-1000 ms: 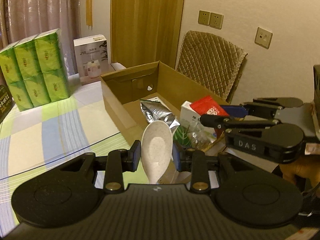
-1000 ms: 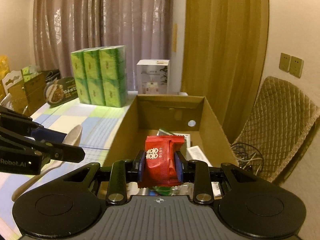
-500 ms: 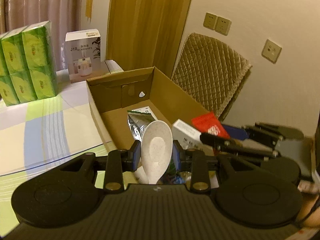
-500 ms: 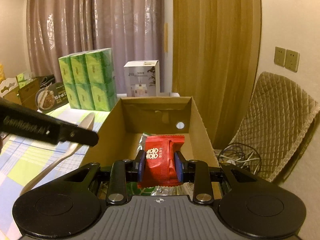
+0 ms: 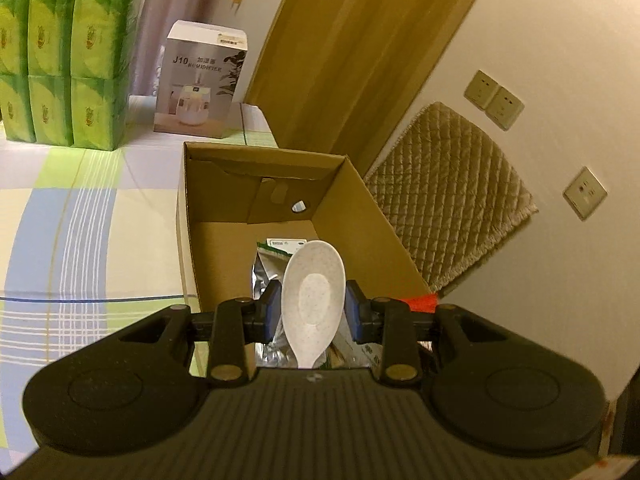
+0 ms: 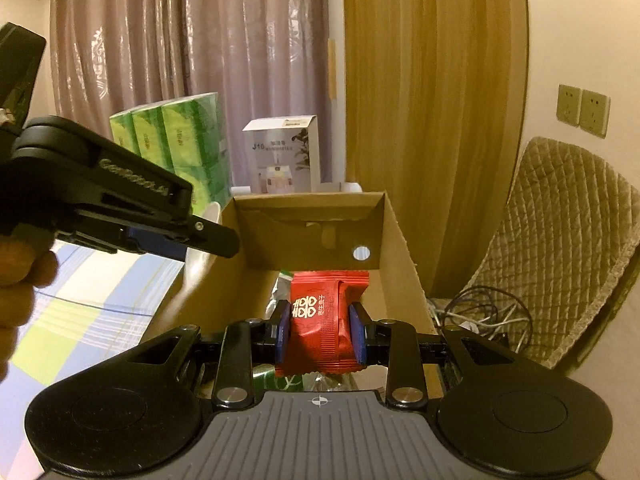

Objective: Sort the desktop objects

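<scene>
- Left gripper (image 5: 312, 312) clamps the white spoon (image 5: 314, 300), bowl up, over the open cardboard box (image 5: 188, 220).
- Silver foil pouch (image 5: 264, 268) lies inside the box.
- Green tissue packs (image 5: 64, 64) and a humidifier box (image 5: 200, 80) stand behind on the checked tablecloth (image 5: 80, 220).

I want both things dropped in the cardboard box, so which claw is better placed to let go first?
Probably the right claw: its red packet seems to hang over the cardboard box interior. The left claw with the white spoon looks close behind, also above the opening.
</scene>
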`<state>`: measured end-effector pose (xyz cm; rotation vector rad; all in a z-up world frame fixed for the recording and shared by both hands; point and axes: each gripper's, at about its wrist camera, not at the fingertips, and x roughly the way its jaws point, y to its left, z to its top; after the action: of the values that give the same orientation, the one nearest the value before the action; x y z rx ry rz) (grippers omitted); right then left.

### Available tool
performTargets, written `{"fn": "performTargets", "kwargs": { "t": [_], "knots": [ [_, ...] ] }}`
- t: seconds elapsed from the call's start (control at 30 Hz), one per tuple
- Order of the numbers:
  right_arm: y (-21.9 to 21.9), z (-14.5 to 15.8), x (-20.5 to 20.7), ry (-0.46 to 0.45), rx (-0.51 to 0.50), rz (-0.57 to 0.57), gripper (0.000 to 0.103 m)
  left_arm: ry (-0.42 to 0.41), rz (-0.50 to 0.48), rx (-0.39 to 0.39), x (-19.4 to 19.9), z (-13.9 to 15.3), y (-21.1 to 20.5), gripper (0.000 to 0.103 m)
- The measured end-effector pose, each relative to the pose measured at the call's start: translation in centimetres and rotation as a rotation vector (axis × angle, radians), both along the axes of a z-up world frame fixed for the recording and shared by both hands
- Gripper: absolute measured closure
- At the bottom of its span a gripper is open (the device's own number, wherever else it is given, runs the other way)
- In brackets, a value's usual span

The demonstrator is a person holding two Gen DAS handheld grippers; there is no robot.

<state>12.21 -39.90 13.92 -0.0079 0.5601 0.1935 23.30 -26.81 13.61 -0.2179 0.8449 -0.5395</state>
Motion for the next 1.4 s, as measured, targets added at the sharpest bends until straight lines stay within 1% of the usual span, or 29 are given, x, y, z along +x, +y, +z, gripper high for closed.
{"fn": "performTargets", "kwargs": {
  "t": [0.03, 0.1, 0.23, 0.33, 0.5, 0.63, 0.77, 0.8, 0.83, 0.9, 0.97, 1.0, 1.07, 1.1, 1.13, 1.17, 1.2, 1.23, 1.27, 1.33, 1.4],
  "knots": [
    [0.0, 0.0, 0.0, 0.001, 0.001, 0.000, 0.075, 0.006, 0.017, 0.002, 0.2, -0.1, -0.1, 0.073],
    [0.0, -0.1, 0.0, 0.001, 0.002, 0.001, 0.075, 0.018, 0.045, 0.021, 0.5, -0.4, -0.1, 0.067],
    [0.1, -0.4, 0.1, 0.010, -0.001, 0.006, 0.075, 0.017, 0.051, 0.033, 0.1, -0.9, 0.9, 0.067],
    [0.2, -0.5, 0.2, 0.014, 0.000, 0.008, 0.075, 0.028, 0.057, 0.028, -0.4, -1.2, 1.9, 0.067],
    [0.8, -0.4, 0.2, 0.014, 0.001, 0.022, 0.075, 0.005, 0.046, 0.039, -1.6, -1.0, 2.8, 0.066],
    [1.5, -0.2, 0.3, 0.006, 0.000, 0.038, 0.075, -0.023, 0.040, 0.050, -2.4, -0.6, 3.3, 0.063],
    [2.0, -0.1, 0.5, -0.006, 0.008, 0.065, 0.075, -0.029, 0.052, 0.045, -2.7, -0.4, 4.1, 0.059],
    [2.1, -0.1, 0.5, -0.010, 0.011, 0.067, 0.072, -0.028, 0.058, 0.043, -2.8, -0.4, 4.4, 0.056],
    [2.1, -0.1, 0.6, -0.011, 0.010, 0.060, 0.054, -0.026, 0.064, 0.042, -2.8, -0.5, 4.6, 0.053],
    [2.0, -0.1, 0.5, -0.014, 0.023, 0.051, 0.035, -0.021, 0.076, 0.036, -2.9, -0.5, 5.3, 0.050],
    [2.1, -0.1, 0.4, -0.007, 0.024, 0.053, 0.035, -0.016, 0.092, 0.033, -3.1, -0.6, 6.1, 0.046],
    [2.2, -0.1, 0.3, -0.003, 0.018, 0.053, 0.034, -0.015, 0.099, 0.033, -3.2, -0.6, 6.4, 0.042],
    [2.2, -0.1, 0.2, 0.014, 0.011, 0.053, 0.031, -0.011, 0.111, 0.038, -3.5, -0.7, 7.0, 0.038],
    [2.2, -0.1, 0.0, 0.025, 0.009, 0.053, 0.026, -0.006, 0.116, 0.042, -3.7, -0.8, 7.3, 0.034],
    [2.2, -0.1, -0.2, 0.035, 0.006, 0.053, 0.021, 0.000, 0.119, 0.046, -3.8, -0.9, 7.5, 0.033],
    [2.2, -0.1, -0.4, 0.047, -0.001, 0.053, 0.019, 0.005, 0.121, 0.052, -4.1, -1.0, 7.7, 0.032],
    [2.2, -0.1, -0.7, 0.059, -0.010, 0.053, 0.016, 0.008, 0.124, 0.059, -4.4, -1.0, 8.0, 0.028],
    [2.2, -0.1, -1.0, 0.074, -0.020, 0.051, 0.014, 0.007, 0.129, 0.066, -4.8, -1.1, 8.2, 0.022],
    [2.2, 0.0, -1.3, 0.087, -0.024, 0.048, 0.014, 0.000, 0.137, 0.070, -5.3, -1.1, 8.5, 0.019],
    [2.1, 0.3, -2.2, 0.105, -0.019, 0.044, 0.010, -0.016, 0.146, 0.080, -6.3, -1.1, 9.0, 0.007],
    [2.2, 0.8, -3.2, 0.112, -0.024, 0.034, 0.007, -0.029, 0.159, 0.093, -7.4, -1.0, 9.5, 0.002]
  ]
}}
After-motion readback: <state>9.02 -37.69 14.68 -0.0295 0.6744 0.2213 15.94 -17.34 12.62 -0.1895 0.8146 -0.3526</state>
